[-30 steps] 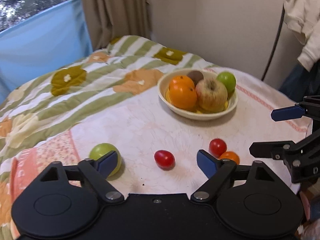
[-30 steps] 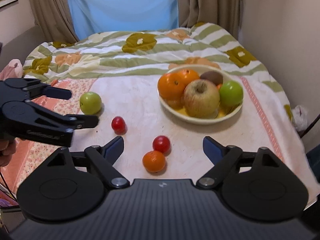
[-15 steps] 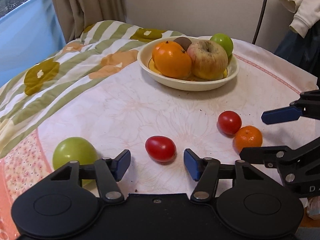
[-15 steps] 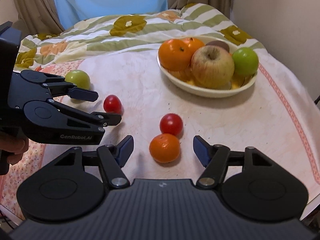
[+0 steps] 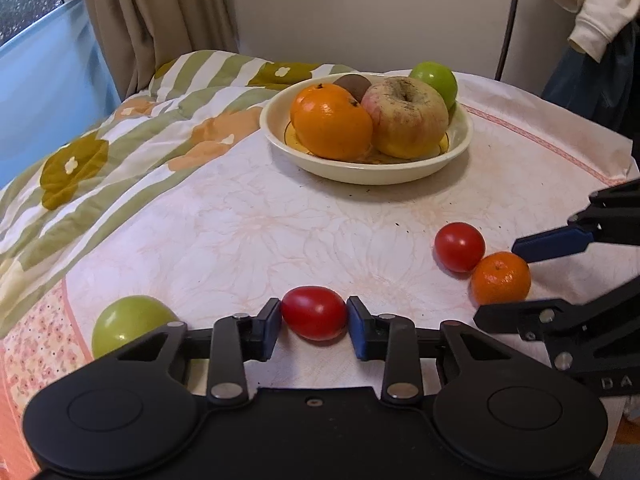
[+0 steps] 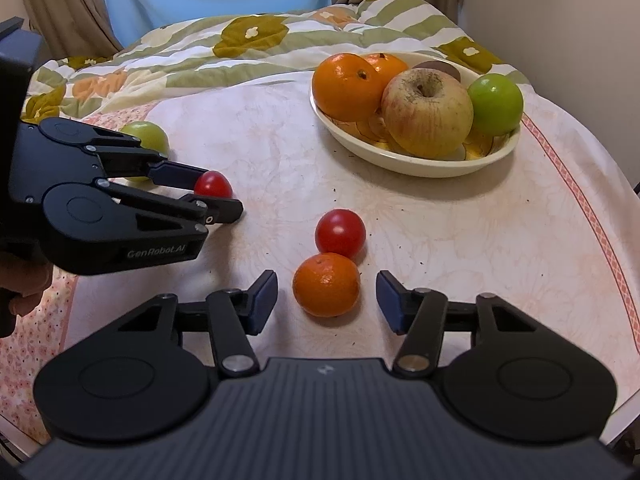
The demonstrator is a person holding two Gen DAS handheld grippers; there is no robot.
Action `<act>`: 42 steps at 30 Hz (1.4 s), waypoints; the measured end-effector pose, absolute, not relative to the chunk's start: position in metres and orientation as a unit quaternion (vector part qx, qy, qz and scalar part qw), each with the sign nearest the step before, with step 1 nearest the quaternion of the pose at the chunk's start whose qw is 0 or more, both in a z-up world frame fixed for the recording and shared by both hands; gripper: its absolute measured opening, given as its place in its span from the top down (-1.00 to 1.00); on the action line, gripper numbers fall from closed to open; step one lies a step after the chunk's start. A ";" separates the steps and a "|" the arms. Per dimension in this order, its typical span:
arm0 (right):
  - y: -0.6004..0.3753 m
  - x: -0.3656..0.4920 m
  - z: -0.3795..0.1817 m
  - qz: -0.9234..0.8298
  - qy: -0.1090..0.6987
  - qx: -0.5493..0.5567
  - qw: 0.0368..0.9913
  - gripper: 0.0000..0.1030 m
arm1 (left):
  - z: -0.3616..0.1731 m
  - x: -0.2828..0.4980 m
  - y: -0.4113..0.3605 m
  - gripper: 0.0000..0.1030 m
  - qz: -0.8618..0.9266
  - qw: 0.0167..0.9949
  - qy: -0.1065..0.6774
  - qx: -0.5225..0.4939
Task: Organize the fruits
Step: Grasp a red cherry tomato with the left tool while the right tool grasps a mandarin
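My left gripper [image 5: 314,322] is shut on a red tomato [image 5: 315,312] that rests on the table; it also shows in the right wrist view [image 6: 213,185] between the left gripper's fingers [image 6: 176,172]. My right gripper [image 6: 326,300] is open with a small mandarin [image 6: 326,284] between its pads, not touching; the mandarin shows in the left wrist view [image 5: 501,278]. A second red tomato [image 6: 340,233] sits just beyond the mandarin. A cream bowl [image 6: 420,162] holds oranges, a large apple, a green apple and a kiwi.
A loose green apple [image 5: 130,326] lies on the table's left side, left of my left gripper. A striped floral blanket [image 6: 248,48] covers the far side. The table edge [image 6: 624,240] curves down on the right. Clothing hangs at the back right [image 5: 592,4].
Both grippers moved forward and lower. The left gripper's fingers closed onto the red tomato. The right gripper's fingers narrowed around the mandarin but stay apart from it.
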State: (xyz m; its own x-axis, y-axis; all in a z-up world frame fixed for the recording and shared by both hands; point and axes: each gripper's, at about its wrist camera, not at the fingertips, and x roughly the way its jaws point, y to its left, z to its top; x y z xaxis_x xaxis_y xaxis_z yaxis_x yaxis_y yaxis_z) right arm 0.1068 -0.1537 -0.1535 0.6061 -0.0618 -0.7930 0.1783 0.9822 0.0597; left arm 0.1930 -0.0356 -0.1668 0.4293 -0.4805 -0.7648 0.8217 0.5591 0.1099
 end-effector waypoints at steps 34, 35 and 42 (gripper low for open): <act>-0.163 0.092 -0.134 -0.033 0.426 0.056 0.902 -0.01 | -0.126 0.156 -0.028 0.25 -0.351 0.839 0.356 0.216; -0.165 0.091 -0.131 -0.034 0.426 0.053 0.903 -0.01 | -0.121 0.154 -0.029 0.25 -0.348 0.841 0.355 0.213; -0.187 0.085 -0.102 -0.023 0.410 0.048 0.911 -0.01 | -0.090 0.142 -0.041 0.25 -0.329 0.857 0.348 0.193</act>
State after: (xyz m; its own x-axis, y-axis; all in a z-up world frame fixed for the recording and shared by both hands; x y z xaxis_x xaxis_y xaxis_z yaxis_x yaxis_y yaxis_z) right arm 0.0848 -0.1866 -0.1016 0.6628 -0.0028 -0.7488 0.0812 0.9944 0.0682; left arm 0.1416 -0.0410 -0.0901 0.5422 -0.4291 -0.7225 0.6977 0.7090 0.1025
